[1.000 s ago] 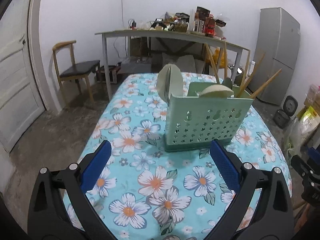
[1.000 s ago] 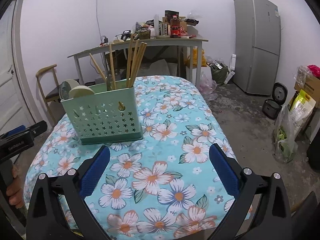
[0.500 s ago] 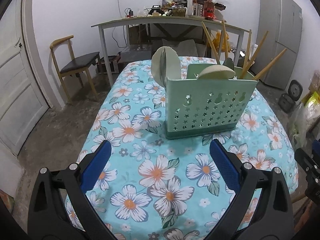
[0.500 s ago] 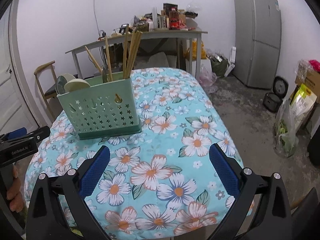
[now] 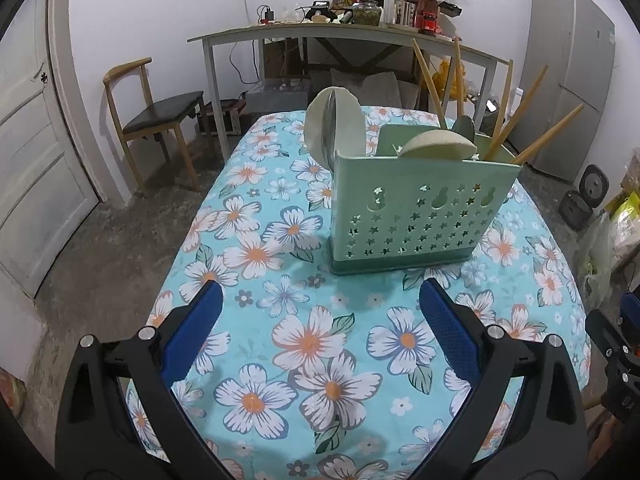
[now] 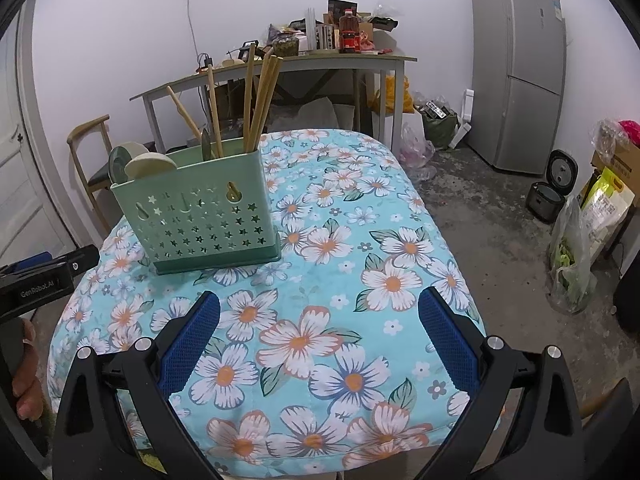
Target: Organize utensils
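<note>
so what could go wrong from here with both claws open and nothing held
1. The chopsticks lean out well above the green holder; a claw reaching in could knock them out or tip it.
2. The plates stand on edge at one end and might roll out if bumped.
3. The tablecloth could bunch or slide, shifting the holder.

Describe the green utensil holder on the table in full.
The utensil holder is a pale green box that looks like plastic, open at the top, sitting in a darker green base tray. Its walls are pierced with star-shaped and gourd-shaped holes. It stands upright on the flowered tablecloth, away from both open grippers. Wooden chopsticks lean out of one end, round pale plates stand on edge at the other, and a grey spoon pokes up between them.
</note>
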Action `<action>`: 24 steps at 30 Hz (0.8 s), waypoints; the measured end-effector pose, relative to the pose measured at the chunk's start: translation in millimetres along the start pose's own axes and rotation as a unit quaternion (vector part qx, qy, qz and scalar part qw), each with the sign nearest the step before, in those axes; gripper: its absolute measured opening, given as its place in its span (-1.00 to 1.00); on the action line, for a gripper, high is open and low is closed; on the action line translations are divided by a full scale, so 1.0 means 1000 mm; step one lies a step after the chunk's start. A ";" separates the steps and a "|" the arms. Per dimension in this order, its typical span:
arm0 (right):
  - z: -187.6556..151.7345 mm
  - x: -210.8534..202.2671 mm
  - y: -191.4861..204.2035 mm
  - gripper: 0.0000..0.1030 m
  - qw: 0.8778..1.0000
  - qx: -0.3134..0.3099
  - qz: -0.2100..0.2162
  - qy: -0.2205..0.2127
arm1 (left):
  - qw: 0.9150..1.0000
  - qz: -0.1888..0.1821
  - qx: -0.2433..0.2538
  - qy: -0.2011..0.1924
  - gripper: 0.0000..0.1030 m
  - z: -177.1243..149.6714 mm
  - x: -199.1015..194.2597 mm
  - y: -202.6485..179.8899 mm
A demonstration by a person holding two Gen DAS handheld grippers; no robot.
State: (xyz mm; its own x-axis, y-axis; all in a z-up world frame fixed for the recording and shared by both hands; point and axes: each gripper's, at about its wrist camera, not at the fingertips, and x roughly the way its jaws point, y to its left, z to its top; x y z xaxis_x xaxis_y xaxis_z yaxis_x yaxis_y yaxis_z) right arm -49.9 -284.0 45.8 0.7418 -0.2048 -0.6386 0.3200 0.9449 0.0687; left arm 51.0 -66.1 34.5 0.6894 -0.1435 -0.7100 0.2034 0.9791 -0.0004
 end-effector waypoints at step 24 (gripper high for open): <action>0.007 0.003 -0.006 0.88 1.000 0.000 -0.005 0.012 | 1.000 -0.002 0.023 0.013 0.85 0.003 -0.002 -0.016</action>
State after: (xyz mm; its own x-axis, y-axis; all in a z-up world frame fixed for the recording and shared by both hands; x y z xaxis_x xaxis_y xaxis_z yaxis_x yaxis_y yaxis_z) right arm -45.9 -291.5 48.7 0.7238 -0.2079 -0.6579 0.3274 0.9428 0.0622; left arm 48.1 -82.1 38.1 0.6709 -0.1423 -0.7277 0.2370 0.9711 0.0287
